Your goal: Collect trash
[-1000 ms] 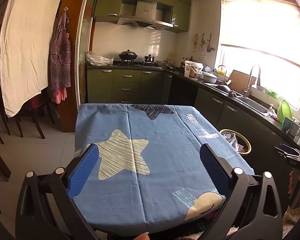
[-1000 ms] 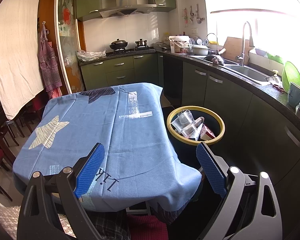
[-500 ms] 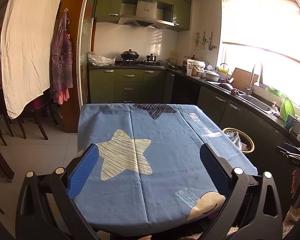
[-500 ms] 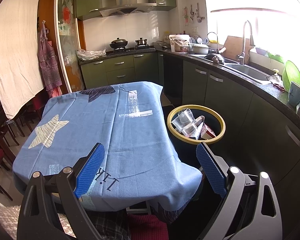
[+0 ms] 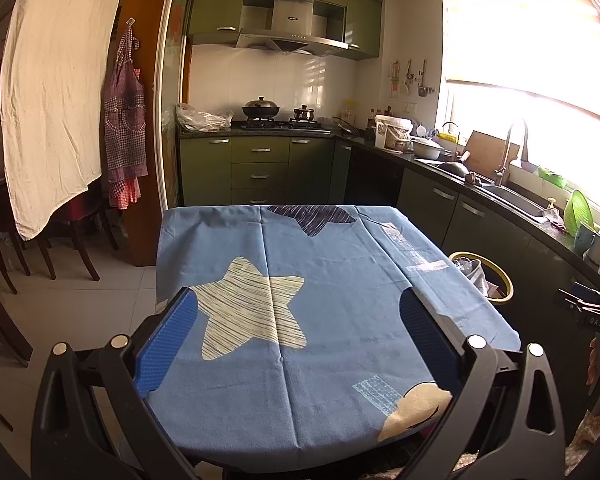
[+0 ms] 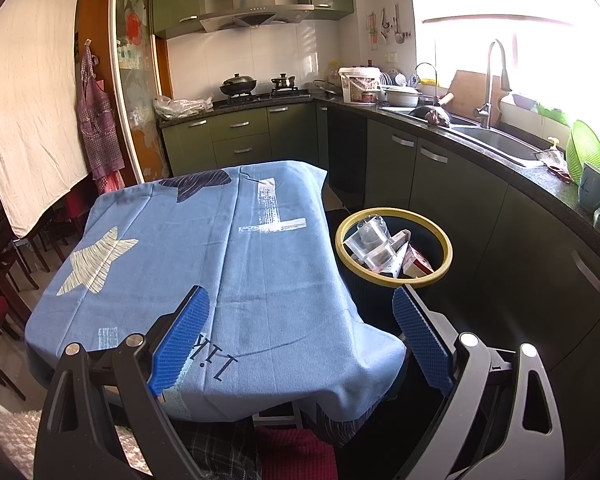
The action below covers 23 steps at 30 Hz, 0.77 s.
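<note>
- Now both tongs stand spread wide and hold nothing: left gripper; right gripper
- blue tablecloth beneath both
- trash bin just off the table's right edge; trash lies inside

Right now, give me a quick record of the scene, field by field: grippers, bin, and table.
left gripper: open, holding nothing
right gripper: open, holding nothing
trash bin: yellow rim, on the floor between table and counter
bin contents: clear plastic containers, a carton
table: covered by blue star-print cloth; no trash seen on it
</note>
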### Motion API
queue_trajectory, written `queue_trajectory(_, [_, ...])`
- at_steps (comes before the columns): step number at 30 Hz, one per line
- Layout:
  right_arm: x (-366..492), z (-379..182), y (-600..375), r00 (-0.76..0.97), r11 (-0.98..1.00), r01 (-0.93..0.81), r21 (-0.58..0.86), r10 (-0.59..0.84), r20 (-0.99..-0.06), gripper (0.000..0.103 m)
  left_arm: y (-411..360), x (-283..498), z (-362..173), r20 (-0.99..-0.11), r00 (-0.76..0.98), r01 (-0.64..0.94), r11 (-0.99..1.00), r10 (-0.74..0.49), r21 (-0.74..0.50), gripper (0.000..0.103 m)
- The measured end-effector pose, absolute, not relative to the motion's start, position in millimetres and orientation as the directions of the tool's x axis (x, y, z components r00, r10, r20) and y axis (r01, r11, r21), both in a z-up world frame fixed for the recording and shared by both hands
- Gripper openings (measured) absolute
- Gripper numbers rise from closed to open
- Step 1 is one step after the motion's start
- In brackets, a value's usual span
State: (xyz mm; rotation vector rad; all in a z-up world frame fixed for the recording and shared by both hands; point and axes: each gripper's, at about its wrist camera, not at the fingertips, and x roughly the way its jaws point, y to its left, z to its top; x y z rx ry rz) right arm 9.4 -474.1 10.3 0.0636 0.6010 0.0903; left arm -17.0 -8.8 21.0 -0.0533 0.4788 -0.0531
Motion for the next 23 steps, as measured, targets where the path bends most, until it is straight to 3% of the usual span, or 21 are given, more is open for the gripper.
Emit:
queue_trajectory(10, [11.6,9.7,-475.3,0.819,0.994,-0.07,0.087,0.107,-0.563,0.092,-6.6,-20.0,21.4,-0.411,0.909,0.04,0.996,-0.07,-0.079,0.096])
queue_trajectory(18, [22.1,5.2,-472.3,0.808,0.991,-0.092,0.099,0.133,-0.574,0.092,-12.7,1.7,10.3,-0.492,0.87,0.038,0.999,-0.048,-0.03,0.096])
queue_trajectory(23, [40.2,2.9,-465.3,0.798,0.991,-0.107,0.08,0.133,-0.588,0.092,-2.1,35.8,-3.9,-0.546,0.836,0.024,0.998,-0.056,-0.065,0.096])
